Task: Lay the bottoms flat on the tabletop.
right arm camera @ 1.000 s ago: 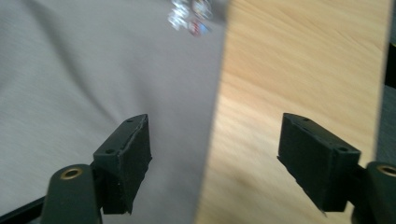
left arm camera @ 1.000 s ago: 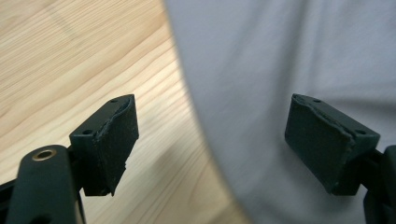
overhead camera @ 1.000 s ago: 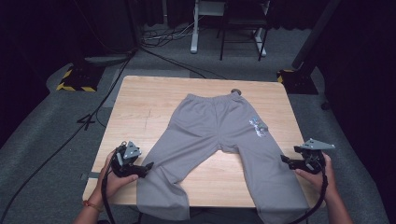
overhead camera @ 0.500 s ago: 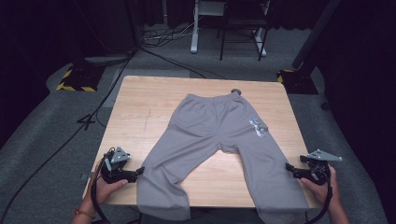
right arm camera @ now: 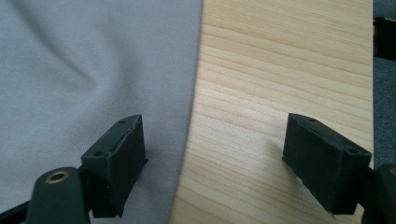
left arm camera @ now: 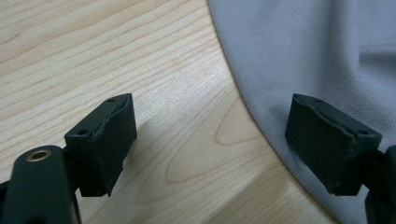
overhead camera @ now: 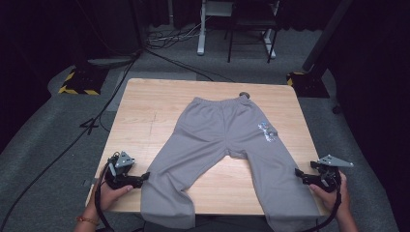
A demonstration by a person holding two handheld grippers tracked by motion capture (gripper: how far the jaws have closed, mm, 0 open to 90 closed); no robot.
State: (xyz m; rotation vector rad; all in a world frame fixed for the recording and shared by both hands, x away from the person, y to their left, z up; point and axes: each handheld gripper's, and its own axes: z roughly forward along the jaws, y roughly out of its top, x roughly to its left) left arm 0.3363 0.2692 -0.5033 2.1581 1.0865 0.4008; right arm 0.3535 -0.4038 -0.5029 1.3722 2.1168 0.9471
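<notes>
1. Grey trousers (overhead camera: pixel 227 154) lie flat on the wooden surface (overhead camera: pixel 145 121); waistband toward the top of the frame, both legs running down to the bottom edge and spilling over it.
2. My left gripper (overhead camera: pixel 143 178) sits lower left, jaws wide, holding nothing, just outside the left leg's outer hem. In the left gripper view one jaw overlaps cloth, the other stands over bare wood.
3. My right gripper (overhead camera: pixel 298 174) mirrors it lower right, wide and unloaded, straddling the right leg's outer edge.
4. Judgement: each leg belongs to its nearer gripper.
</notes>
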